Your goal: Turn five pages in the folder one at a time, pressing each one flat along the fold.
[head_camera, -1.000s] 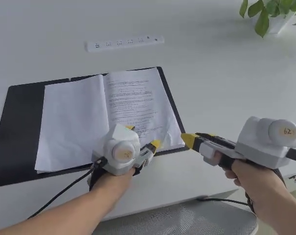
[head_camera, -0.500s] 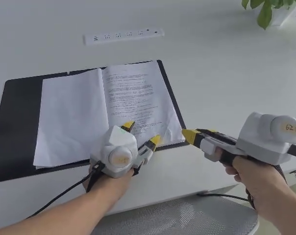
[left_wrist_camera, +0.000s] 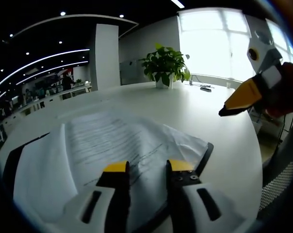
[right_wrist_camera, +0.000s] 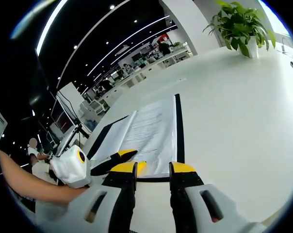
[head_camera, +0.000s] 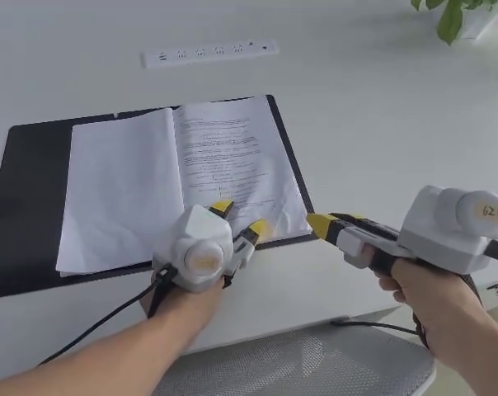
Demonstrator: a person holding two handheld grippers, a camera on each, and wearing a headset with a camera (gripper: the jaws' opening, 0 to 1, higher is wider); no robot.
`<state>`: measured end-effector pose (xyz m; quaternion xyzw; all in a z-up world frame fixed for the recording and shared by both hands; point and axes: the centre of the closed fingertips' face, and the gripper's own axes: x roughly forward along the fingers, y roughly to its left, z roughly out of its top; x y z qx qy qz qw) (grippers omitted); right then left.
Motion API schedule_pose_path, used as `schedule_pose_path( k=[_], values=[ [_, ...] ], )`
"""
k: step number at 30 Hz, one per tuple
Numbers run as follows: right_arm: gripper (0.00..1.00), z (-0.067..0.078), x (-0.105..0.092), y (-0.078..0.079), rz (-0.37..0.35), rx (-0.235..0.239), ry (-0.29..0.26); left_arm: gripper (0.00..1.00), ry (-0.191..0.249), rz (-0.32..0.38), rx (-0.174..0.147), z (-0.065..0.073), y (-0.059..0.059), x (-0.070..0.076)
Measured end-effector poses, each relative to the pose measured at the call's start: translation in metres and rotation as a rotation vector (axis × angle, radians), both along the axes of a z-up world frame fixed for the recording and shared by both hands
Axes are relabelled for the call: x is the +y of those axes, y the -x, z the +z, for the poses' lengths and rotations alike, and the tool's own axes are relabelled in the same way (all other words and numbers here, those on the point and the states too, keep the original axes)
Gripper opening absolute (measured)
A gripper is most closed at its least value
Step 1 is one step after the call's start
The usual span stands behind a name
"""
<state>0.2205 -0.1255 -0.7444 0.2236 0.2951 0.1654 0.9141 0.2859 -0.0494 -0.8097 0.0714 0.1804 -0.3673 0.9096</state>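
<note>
A black folder (head_camera: 26,206) lies open on the white table, with a blank sheet (head_camera: 121,190) on its left and a printed page (head_camera: 232,165) on its right. My left gripper (head_camera: 241,219) hovers over the printed page's near right corner, open with a narrow gap and nothing between its yellow tips. In the left gripper view (left_wrist_camera: 147,167) the printed page (left_wrist_camera: 117,141) spreads out just ahead of the jaws. My right gripper (head_camera: 321,224) points left, just off the folder's near right corner. It is slightly open and empty (right_wrist_camera: 154,168). The page's edge (right_wrist_camera: 156,131) lies ahead of it.
A white power strip (head_camera: 209,53) lies beyond the folder. A potted plant (head_camera: 459,16) stands at the far right corner. The table's near edge runs just below the hands, with a grey mesh chair seat (head_camera: 315,363) beneath. A cable trails from the left gripper.
My left gripper has edged forward and right, toward the printed page's near right corner. The right gripper has held about the same place. The head camera has shifted a little.
</note>
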Motion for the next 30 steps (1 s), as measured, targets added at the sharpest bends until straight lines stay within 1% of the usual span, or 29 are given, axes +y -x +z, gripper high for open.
schedule_pose_path(
  k=[1, 2, 3, 4, 5, 8, 10, 11, 12, 13, 14, 15, 16, 18, 19, 20, 21, 23, 25, 26, 27, 30],
  values=[
    [0.25, 0.000, 0.000, 0.000, 0.001, 0.001, 0.000, 0.26, 0.001, 0.004, 0.001, 0.000, -0.001, 0.001],
    [0.25, 0.000, 0.000, 0.000, 0.001, 0.001, 0.001, 0.22, 0.002, 0.013, 0.006, 0.000, -0.002, 0.002],
    [0.25, 0.000, 0.000, 0.000, 0.003, 0.002, 0.000, 0.20, 0.000, 0.019, 0.004, 0.000, -0.005, 0.003],
    [0.25, 0.000, 0.000, 0.000, 0.005, 0.003, -0.001, 0.18, -0.014, 0.017, -0.003, 0.000, -0.005, 0.005],
    [0.25, -0.001, 0.000, 0.000, 0.006, 0.003, 0.000, 0.16, -0.014, 0.016, -0.001, 0.000, -0.006, 0.005],
    [0.24, -0.001, 0.001, -0.001, 0.007, 0.005, -0.002, 0.11, -0.041, 0.016, -0.008, 0.000, -0.009, 0.008],
    [0.24, -0.002, 0.001, -0.001, 0.010, 0.005, -0.001, 0.08, -0.051, 0.025, -0.008, 0.000, -0.010, 0.009],
    [0.24, -0.002, 0.001, -0.001, 0.013, 0.006, -0.001, 0.05, -0.049, 0.029, -0.002, 0.001, -0.012, 0.009],
    [0.24, -0.002, 0.002, -0.001, 0.017, 0.006, -0.002, 0.04, -0.042, 0.028, 0.001, 0.001, -0.011, 0.008],
    [0.24, -0.002, 0.002, -0.002, 0.019, 0.005, 0.001, 0.03, -0.027, 0.042, 0.014, 0.001, -0.011, 0.008],
    [0.24, -0.002, 0.002, -0.002, 0.022, 0.003, 0.001, 0.02, -0.002, 0.064, 0.034, 0.000, -0.011, 0.009],
    [0.24, -0.002, 0.002, -0.003, 0.023, 0.002, 0.001, 0.01, 0.008, 0.071, 0.045, 0.001, -0.012, 0.009],
    [0.24, -0.001, 0.002, -0.003, 0.026, 0.000, 0.002, 0.01, 0.007, 0.069, 0.043, 0.001, -0.012, 0.009],
    [0.23, 0.000, 0.002, -0.006, 0.031, -0.008, 0.008, 0.00, 0.047, 0.098, 0.074, 0.001, -0.012, 0.009],
    [0.24, 0.001, 0.003, -0.007, 0.037, -0.012, 0.005, 0.00, 0.048, 0.100, 0.076, 0.001, -0.012, 0.009],
    [0.23, 0.001, 0.004, -0.009, 0.042, -0.018, 0.007, 0.00, 0.071, 0.116, 0.092, 0.001, -0.013, 0.010],
    [0.23, 0.000, 0.005, -0.012, 0.048, -0.015, 0.014, 0.00, 0.072, 0.116, 0.093, 0.001, -0.013, 0.010],
    [0.23, -0.003, 0.007, -0.016, 0.061, -0.012, 0.018, 0.00, 0.096, 0.129, 0.109, 0.000, -0.013, 0.010],
    [0.23, -0.008, 0.010, -0.018, 0.080, 0.002, 0.025, 0.00, 0.086, 0.121, 0.101, 0.001, -0.012, 0.010],
    [0.24, -0.014, 0.012, -0.019, 0.092, 0.023, 0.023, 0.00, 0.085, 0.120, 0.100, 0.001, -0.011, 0.010],
    [0.24, -0.016, 0.013, -0.021, 0.095, 0.023, 0.026, 0.00, 0.081, 0.118, 0.096, 0.001, -0.011, 0.010],
    [0.23, -0.025, 0.017, -0.022, 0.113, 0.045, 0.038, 0.00, 0.072, 0.112, 0.092, 0.001, -0.011, 0.010]
  ],
)
